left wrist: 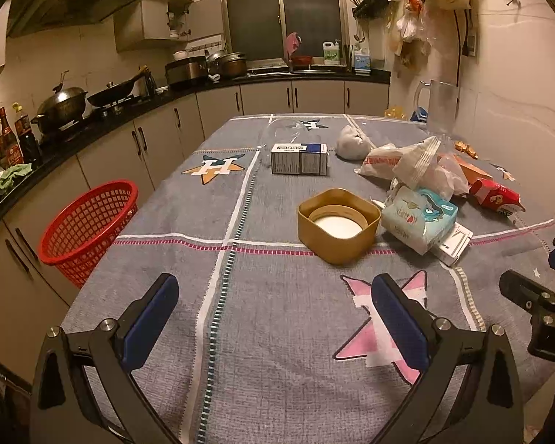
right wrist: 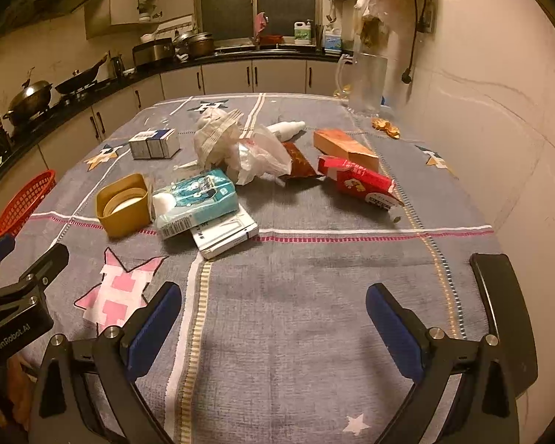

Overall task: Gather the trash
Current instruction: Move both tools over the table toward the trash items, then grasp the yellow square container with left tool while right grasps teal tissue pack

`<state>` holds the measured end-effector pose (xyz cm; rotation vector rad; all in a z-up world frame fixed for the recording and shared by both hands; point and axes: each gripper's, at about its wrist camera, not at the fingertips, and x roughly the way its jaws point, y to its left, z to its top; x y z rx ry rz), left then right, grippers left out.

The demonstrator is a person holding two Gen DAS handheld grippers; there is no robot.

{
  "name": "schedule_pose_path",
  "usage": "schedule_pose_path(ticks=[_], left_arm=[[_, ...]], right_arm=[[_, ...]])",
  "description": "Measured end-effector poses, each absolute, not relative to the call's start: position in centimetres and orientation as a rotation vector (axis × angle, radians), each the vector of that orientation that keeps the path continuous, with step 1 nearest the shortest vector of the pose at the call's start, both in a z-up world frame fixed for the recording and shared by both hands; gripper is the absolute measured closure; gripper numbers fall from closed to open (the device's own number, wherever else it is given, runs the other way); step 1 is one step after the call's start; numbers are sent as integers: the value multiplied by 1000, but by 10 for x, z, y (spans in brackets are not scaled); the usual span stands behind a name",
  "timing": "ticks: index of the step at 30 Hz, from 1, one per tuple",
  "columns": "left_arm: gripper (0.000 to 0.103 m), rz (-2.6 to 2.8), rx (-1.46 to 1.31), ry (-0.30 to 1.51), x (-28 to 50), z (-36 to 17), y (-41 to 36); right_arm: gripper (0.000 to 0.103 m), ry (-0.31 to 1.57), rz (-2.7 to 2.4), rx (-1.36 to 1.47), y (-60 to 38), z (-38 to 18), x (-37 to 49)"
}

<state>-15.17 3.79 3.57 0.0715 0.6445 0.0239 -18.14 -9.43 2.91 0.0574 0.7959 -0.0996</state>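
Note:
Trash lies on the grey tablecloth: a blue-white box, a tan square tub, a teal tissue pack on a white box, crumpled plastic bags, a red carton and an orange box. A red mesh basket stands off the table's left edge. My left gripper is open and empty above the near table, short of the tub. My right gripper is open and empty over the near table, short of the white box.
A glass pitcher stands at the far right by the wall. An upturned clear glass bowl is behind the blue-white box. A dark chair back sits at the right edge. Kitchen counters run along the left and back.

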Motion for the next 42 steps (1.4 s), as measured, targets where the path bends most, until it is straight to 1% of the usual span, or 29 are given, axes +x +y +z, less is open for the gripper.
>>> schedule_pose_path(ticks=[27, 30, 31, 32, 33, 35, 36, 38, 40, 42], left_arm=[[0, 13, 81, 665, -147, 31, 36], [0, 16, 78, 661, -145, 32, 39], [0, 16, 76, 662, -142, 33, 41], [0, 12, 76, 667, -140, 35, 43], [0, 12, 75, 670, -137, 36, 45], [0, 4, 51, 678, -130, 43, 53], [0, -5, 39, 684, -126, 46, 56], [2, -43, 2, 712, -113, 53, 65], [13, -63, -30, 736, -100, 57, 70], [15, -102, -64, 788, -84, 58, 74]], right_arm=[[5, 821, -62, 64, -92, 22, -178], [9, 821, -52, 68, -94, 21, -177], [13, 821, -44, 70, -94, 21, -177], [19, 822, -34, 74, -95, 21, -176], [21, 821, -18, 83, -97, 22, -175], [33, 822, 16, 114, -103, 25, -173], [36, 823, 33, 127, -106, 27, -171], [51, 824, 73, 149, -109, 30, -166], [54, 828, 139, 192, -111, 33, -161], [54, 830, 191, 234, -112, 36, -157]])
